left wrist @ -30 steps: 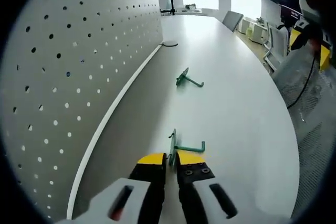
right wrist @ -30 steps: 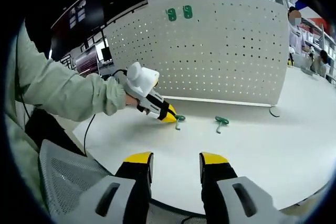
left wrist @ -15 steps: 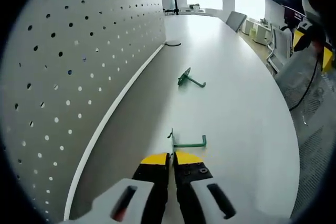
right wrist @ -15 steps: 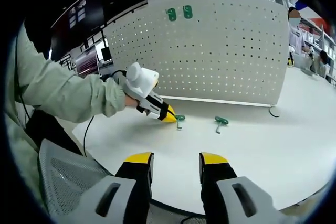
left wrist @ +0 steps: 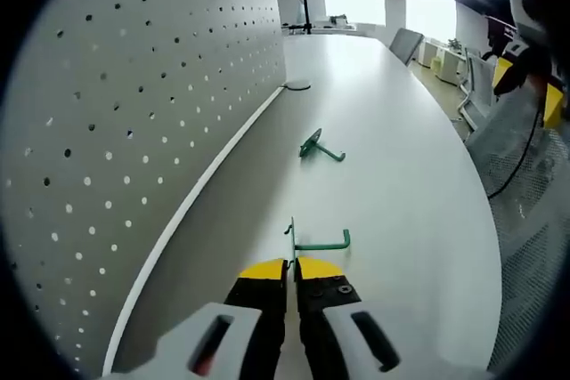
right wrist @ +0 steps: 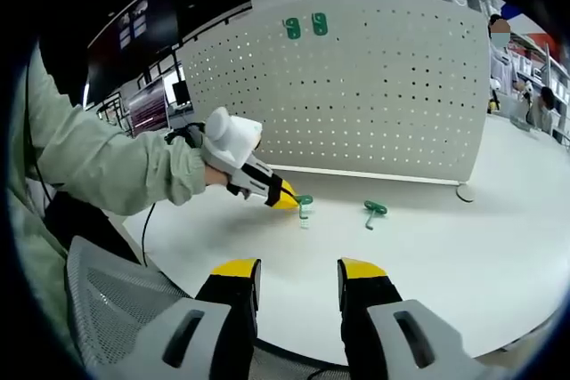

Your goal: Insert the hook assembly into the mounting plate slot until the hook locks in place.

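My left gripper [left wrist: 291, 264] is shut on the flat plate of a green hook [left wrist: 310, 242], whose bent rod sticks out to the right. In the right gripper view, the left gripper [right wrist: 283, 196], held by a person's hand, carries this hook [right wrist: 304, 206] just above the white table, with a small shadow under it. A second green hook [left wrist: 318, 146] [right wrist: 373, 211] lies loose on the table further on. The white pegboard [left wrist: 116, 131] [right wrist: 374, 95] stands along the table, with two green hooks [right wrist: 305, 25] mounted near its top. My right gripper [right wrist: 298, 275] is open and holds nothing.
The white table [left wrist: 392, 157] [right wrist: 445, 255] runs long beside the pegboard, with a round cable grommet [left wrist: 297, 86] at the board's foot. A grey mesh chair back [right wrist: 107, 309] sits near my right gripper. Chairs and desks stand beyond the table's far edge [left wrist: 472, 86].
The left gripper has closed fully on the hook's plate and raised it slightly off the table. The second hook and the right gripper have stayed put.
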### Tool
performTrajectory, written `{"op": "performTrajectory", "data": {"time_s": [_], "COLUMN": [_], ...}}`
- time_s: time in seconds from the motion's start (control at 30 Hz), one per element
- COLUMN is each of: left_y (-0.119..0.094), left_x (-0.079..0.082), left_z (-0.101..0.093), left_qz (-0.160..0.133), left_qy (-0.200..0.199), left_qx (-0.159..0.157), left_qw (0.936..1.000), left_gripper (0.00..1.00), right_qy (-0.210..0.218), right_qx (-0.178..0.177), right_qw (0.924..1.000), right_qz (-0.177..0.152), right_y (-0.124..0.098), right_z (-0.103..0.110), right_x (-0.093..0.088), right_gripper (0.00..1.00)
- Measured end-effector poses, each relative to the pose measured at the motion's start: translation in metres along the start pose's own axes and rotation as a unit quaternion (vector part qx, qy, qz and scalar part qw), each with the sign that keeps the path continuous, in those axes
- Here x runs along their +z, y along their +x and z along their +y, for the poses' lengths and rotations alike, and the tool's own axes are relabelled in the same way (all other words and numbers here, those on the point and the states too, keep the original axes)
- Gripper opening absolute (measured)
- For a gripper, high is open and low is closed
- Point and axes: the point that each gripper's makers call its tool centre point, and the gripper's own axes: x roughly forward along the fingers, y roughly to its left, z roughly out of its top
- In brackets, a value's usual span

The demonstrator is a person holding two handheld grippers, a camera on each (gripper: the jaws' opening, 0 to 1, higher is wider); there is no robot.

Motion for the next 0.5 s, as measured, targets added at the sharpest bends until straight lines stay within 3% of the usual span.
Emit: {"op": "performTrajectory", "data": {"time_s": [0.5], "left_y": [-0.031], "left_x": [-0.008], "left_z": [0.005], "left_qz": [-0.012], "left_qy": [-0.018], "left_qx": [0.034], "left_qw": [0.9992], "left_gripper": [0.03], "right_qy": [-0.011], "right_qx": [0.011], "right_qw": [0.9998], "right_qz": [-0.013], "right_y": [-0.004], "right_z": [0.007], "right_x": [0.01], "right_gripper": [0.33]}}
